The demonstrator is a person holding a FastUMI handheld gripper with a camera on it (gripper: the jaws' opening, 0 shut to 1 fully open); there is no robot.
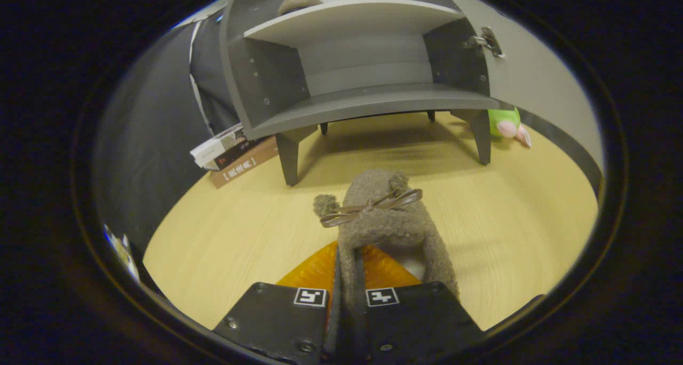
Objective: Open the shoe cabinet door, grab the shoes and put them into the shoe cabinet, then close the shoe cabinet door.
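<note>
The gripper (pixel 349 293) holds the shoe (pixel 381 215), a fuzzy slipper, above the counter (pixel 240 231); the jaws pinch its soft collar edge. It looks light and pliable and will likely sag. The shoe cabinet (pixel 357 71) stands open ahead.

A pale wood-grain floor (pixel 224 237) is stretching out under warm, dim light, with soft shadow lying on it. A few stacked books (pixel 230 152) are resting on this floor beside a dark cloth wall (pixel 149 141) that is hanging behind them. Well apart from the books, across the floor, a green and pink plush toy (pixel 508 125) is lying at the foot of a light grey panel (pixel 539 87).
</note>
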